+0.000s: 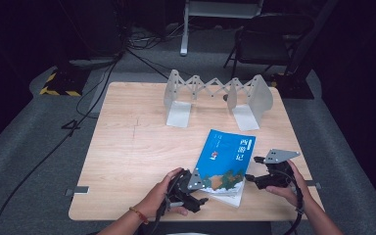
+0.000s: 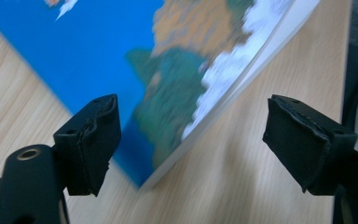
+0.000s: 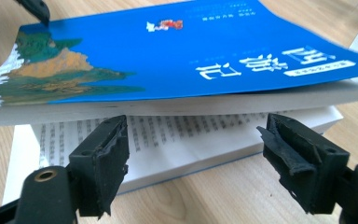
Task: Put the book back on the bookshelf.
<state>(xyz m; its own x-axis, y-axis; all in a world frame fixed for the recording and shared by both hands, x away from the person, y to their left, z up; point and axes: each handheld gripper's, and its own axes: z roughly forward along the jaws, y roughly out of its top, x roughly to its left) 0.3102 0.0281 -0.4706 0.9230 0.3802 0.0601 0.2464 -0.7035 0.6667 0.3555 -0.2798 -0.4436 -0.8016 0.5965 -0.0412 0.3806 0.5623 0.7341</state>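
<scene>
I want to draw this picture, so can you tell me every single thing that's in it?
Book: one, blue cover with white title characters and a landscape picture, near right part of the table; it is partly opened, printed pages show in the right gripper view.
Expandable bookend rack: one, pale grey metal, upright at the far edge of the table.
Table: one, light wood.
Chair: one, dark, on the floor behind the table.
Cables: several, black, across the grey floor at left.
Left gripper: one, black, jaws open, at the book's near left corner.
Right gripper: one, black, jaws open, at the book's right edge.
</scene>
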